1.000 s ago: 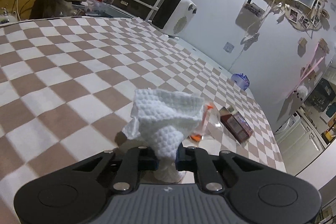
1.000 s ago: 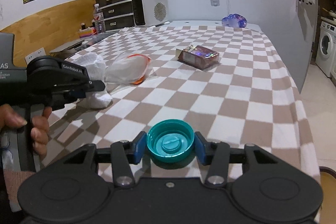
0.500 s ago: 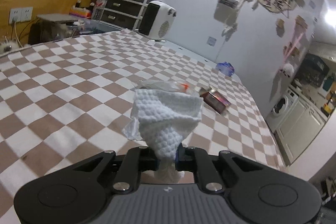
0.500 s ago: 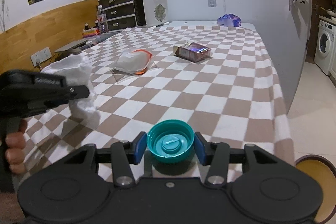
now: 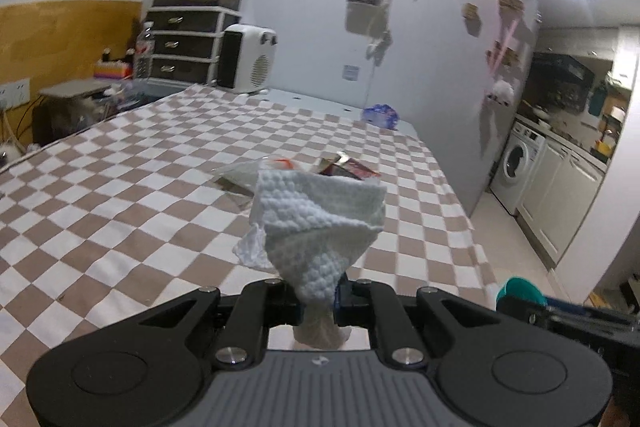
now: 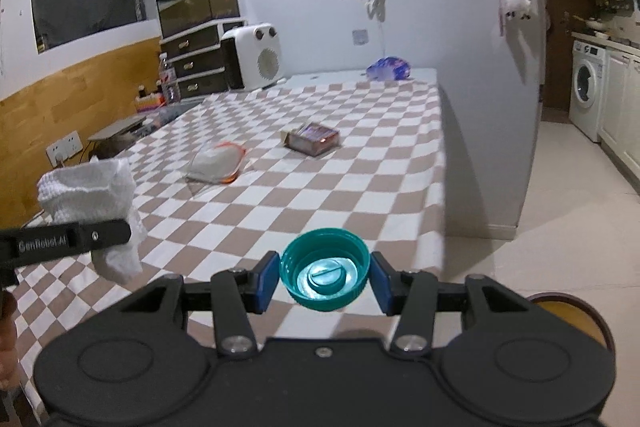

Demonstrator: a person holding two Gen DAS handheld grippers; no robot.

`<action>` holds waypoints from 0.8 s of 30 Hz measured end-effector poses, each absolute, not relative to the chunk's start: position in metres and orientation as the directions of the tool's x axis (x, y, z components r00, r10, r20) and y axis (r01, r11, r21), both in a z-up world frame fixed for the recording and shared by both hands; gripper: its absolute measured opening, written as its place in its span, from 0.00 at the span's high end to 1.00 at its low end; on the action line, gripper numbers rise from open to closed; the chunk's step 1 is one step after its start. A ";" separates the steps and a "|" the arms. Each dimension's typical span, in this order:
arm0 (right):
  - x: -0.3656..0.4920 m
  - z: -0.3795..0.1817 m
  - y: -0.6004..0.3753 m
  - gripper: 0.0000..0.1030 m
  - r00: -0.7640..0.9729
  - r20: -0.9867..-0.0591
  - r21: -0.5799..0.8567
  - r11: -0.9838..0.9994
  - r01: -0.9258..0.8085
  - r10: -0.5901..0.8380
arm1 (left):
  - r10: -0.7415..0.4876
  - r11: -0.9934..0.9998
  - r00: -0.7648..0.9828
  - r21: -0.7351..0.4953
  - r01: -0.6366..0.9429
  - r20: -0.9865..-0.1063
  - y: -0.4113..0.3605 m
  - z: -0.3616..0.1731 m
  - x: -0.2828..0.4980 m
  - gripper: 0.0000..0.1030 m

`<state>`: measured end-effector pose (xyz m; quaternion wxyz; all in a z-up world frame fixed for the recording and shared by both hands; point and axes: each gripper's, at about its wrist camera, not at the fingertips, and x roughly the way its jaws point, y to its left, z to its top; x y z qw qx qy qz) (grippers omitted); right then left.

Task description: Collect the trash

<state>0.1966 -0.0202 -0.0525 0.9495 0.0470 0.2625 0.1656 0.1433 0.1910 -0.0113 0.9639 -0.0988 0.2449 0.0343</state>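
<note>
Sideways, left gripper [image 6: 108, 239] lettering: "GenRobot.AI".

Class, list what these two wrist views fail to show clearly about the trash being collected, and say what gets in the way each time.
- Left wrist view: the crumpled white paper towel hides most of the clear plastic bag with orange trim and the small reddish-brown cardboard box.
- Right wrist view: the round brown-rimmed container on the floor is cut off by the right hand-held gripper; its contents are unseen.
- Left wrist view: the teal plastic bottle cap shows only as a blurred sliver.
</note>
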 end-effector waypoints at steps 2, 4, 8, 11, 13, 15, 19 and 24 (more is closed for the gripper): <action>0.193 -0.048 -0.030 0.52 0.818 -0.473 0.170 0.944 -0.281 0.329 | 0.004 0.982 0.880 -0.164 -0.094 -0.475 0.180 -0.008 0.141 0.87; 0.190 -0.044 -0.039 0.52 0.825 -0.465 0.164 0.947 -0.274 0.320 | -0.008 0.986 0.883 -0.152 -0.072 -0.469 0.167 -0.004 0.141 0.87; 0.182 -0.037 -0.063 0.52 0.842 -0.451 0.153 0.956 -0.252 0.295 | -0.036 0.991 0.886 -0.130 -0.028 -0.463 0.140 0.002 0.142 0.87; 0.177 -0.034 -0.085 0.52 0.856 -0.442 0.148 0.963 -0.226 0.268 | -0.065 0.993 0.884 -0.118 0.011 -0.463 0.116 0.003 0.144 0.87; 0.175 -0.033 -0.099 0.52 0.863 -0.440 0.144 0.968 -0.205 0.249 | -0.086 0.993 0.881 -0.112 0.038 -0.466 0.098 0.003 0.146 0.87; 0.174 -0.032 -0.115 0.52 0.869 -0.441 0.139 0.973 -0.182 0.225 | -0.105 0.993 0.876 -0.103 0.064 -0.470 0.080 0.002 0.149 0.87; 0.172 -0.032 -0.146 0.52 0.877 -0.444 0.126 0.982 -0.140 0.182 | -0.138 0.990 0.867 -0.097 0.104 -0.478 0.051 0.000 0.154 0.87; 0.169 -0.034 -0.183 0.52 0.883 -0.451 0.114 0.989 -0.090 0.132 | -0.171 0.985 0.857 -0.089 0.146 -0.487 0.014 -0.002 0.164 0.87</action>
